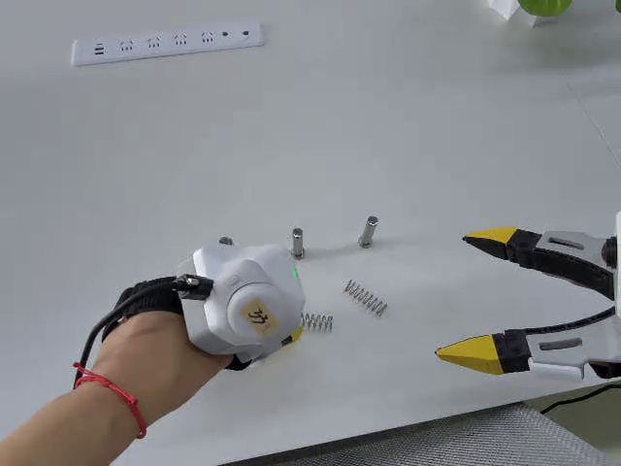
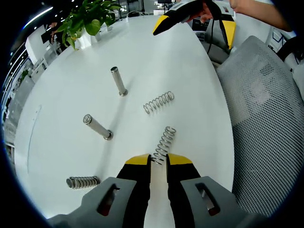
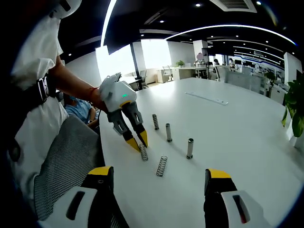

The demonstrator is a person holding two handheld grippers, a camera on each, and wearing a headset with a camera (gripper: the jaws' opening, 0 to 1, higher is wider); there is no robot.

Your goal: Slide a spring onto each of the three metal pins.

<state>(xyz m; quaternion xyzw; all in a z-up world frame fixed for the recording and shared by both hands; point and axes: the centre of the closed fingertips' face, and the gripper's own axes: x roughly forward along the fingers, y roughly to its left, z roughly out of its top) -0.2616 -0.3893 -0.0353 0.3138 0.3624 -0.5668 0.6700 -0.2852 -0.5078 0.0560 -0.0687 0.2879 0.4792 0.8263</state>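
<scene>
Three metal pins stand in a row on the white table (image 1: 388, 116). The left pin (image 1: 225, 241) (image 2: 83, 182) (image 3: 155, 121) wears a spring. The middle pin (image 1: 298, 243) (image 2: 97, 127) (image 3: 168, 132) and the right pin (image 1: 369, 231) (image 2: 118, 80) (image 3: 190, 148) are bare. One loose spring (image 1: 366, 298) (image 2: 159, 102) (image 3: 162, 166) lies in front of them. My left gripper (image 1: 291, 335) (image 2: 159, 159) (image 3: 137, 140) is shut on the near end of a second spring (image 1: 316, 320) (image 2: 164, 140) (image 3: 143, 153), which rests on the table. My right gripper (image 1: 475, 293) (image 3: 160, 172) hovers open at the right, holding nothing.
A white power strip (image 1: 167, 44) lies at the far left of the table. A green plant (image 1: 543, 8) (image 2: 88, 21) stands at the far right corner. A grey mesh chair (image 1: 466, 437) (image 2: 266, 118) sits against the table's near edge.
</scene>
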